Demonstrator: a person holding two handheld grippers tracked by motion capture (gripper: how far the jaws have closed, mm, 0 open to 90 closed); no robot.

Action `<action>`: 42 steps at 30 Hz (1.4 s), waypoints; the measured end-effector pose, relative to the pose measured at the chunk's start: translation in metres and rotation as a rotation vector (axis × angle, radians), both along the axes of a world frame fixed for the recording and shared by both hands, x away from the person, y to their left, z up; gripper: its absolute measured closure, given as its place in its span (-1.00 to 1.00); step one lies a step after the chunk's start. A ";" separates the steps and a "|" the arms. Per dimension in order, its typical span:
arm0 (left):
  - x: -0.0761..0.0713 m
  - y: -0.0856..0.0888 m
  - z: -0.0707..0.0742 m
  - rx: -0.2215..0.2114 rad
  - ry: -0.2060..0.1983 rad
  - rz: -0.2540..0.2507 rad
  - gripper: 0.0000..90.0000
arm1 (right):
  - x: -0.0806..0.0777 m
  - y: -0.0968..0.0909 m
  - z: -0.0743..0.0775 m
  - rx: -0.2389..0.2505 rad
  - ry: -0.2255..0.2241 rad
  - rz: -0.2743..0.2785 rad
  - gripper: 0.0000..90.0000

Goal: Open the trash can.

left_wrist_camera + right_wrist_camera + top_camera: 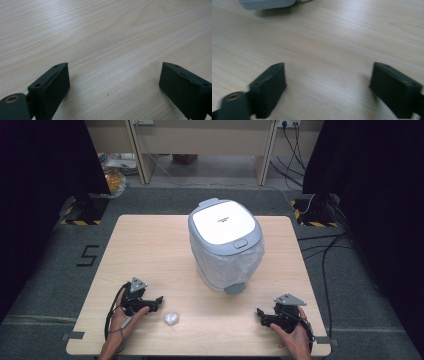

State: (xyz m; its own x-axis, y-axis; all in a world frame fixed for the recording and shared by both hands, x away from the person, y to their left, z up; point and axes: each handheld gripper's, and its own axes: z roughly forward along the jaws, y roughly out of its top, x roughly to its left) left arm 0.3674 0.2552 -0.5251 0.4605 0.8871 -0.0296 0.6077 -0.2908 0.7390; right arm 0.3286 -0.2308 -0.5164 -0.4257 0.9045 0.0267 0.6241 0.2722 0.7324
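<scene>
With both tongs, left [159, 301] and right [261, 314], open and empty low in the frame, the left should close gently on the wad [171, 319] beside it, then approach the bin [226, 245] at centre.

From the high view, we are seeing the person's forearms [111, 351] being cut off by the bottom edge, and the white lump [171, 319] near the left gripper [156, 301] is appearing too small for us to identify. The lettering on the bin's lid [224, 223] is reading as an illegible mark, and the liner [235, 265] is hiding the bin's body. In the right gripper view, we are finding the grey pedal [265, 3] being cropped by the top edge, and the near left jaw is blurring. In the left gripper view, the frame's lower edge is clipping both jaws.
</scene>
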 end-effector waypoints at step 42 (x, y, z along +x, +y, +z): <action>0.000 -0.001 0.000 0.003 0.000 -0.011 -0.79 | 0.055 0.054 0.018 0.035 -0.148 0.056 -0.63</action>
